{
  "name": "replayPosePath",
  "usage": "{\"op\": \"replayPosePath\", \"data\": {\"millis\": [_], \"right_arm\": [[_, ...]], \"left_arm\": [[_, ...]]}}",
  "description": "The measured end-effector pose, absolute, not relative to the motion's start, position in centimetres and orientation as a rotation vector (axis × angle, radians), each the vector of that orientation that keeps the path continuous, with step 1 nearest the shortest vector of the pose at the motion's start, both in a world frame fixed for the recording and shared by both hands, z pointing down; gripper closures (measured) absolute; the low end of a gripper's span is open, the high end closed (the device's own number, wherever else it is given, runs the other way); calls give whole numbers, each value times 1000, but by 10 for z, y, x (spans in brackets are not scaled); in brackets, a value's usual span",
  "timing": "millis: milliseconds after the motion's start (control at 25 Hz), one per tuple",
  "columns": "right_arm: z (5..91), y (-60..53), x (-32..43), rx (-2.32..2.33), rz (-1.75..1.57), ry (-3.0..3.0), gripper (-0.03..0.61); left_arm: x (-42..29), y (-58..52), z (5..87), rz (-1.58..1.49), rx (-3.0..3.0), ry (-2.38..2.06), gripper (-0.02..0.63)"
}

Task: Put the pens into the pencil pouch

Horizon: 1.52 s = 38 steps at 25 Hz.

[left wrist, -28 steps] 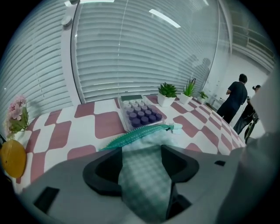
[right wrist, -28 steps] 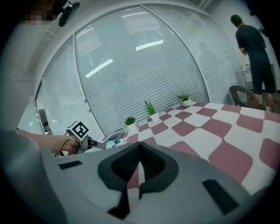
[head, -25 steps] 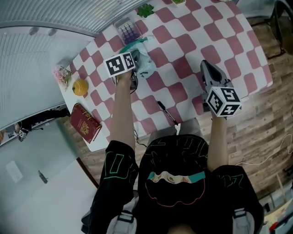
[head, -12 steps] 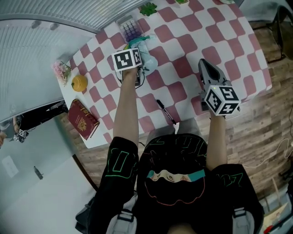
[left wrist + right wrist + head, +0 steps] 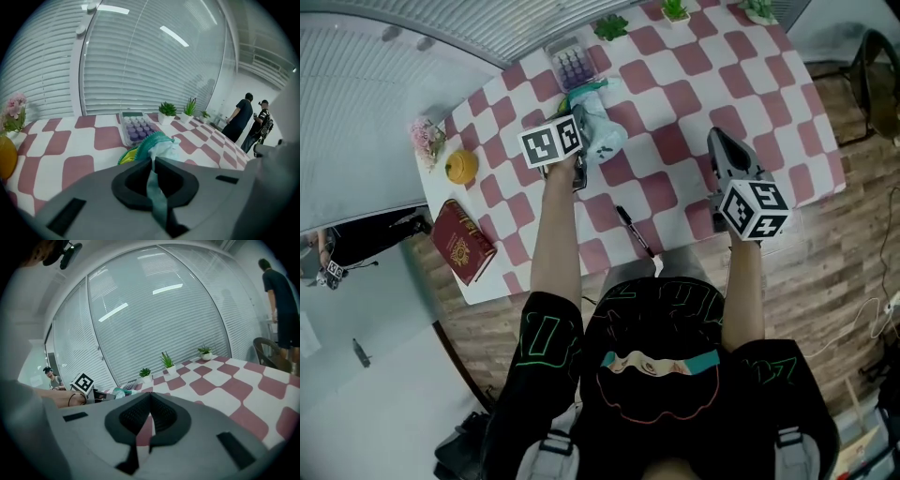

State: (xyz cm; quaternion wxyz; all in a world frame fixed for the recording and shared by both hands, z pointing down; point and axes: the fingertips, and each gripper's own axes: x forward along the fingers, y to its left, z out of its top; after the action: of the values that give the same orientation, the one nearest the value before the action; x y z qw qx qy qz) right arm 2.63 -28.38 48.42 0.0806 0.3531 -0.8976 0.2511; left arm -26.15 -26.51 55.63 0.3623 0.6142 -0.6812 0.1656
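Limply, the pencil pouch (image 5: pixel 602 133) sags — pale teal, green-trimmed.

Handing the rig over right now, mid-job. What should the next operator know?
Left gripper: jaws have just closed on a fold of the pale teal fabric pencil pouch, pads pinching it.
Right gripper: shut, empty, over the red-and-white checked table on its right side.
Black pen: lies on the table near the person, outside the pouch.
Done: pouch gripped. Left: right gripper picks up the pen and puts it in.
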Motion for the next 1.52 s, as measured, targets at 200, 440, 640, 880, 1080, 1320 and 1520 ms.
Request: {"op": "replayPosePath", "data": {"millis": [200,440,640,880,1080,1320,1520], "right_arm": [[464,-282,9,998,693,-2735,592],[435,-279,-18,911,607,-2803,592],[417,-278,-31,871,549,-2842,592],[385,-282,-44,830,442,-2909,592],[361,-278,-47,822,381,-2958,592],[344,-278,-45,835,332,-2997,592],[337,-281,-37,858,322,-3014,592]], "left_arm": [[-266,-257,506,288,1676,-1903,607],[-276,-240,439,187,1742,-2132,607],[-280,-217,395,95,1752,-2281,606],[-282,-190,356,0,1725,-2443,606],[-270,-179,334,10,1775,-2514,606],[-255,-180,308,-56,1972,-2461,606],[-224,-186,301,-97,2228,-2277,606]]}}
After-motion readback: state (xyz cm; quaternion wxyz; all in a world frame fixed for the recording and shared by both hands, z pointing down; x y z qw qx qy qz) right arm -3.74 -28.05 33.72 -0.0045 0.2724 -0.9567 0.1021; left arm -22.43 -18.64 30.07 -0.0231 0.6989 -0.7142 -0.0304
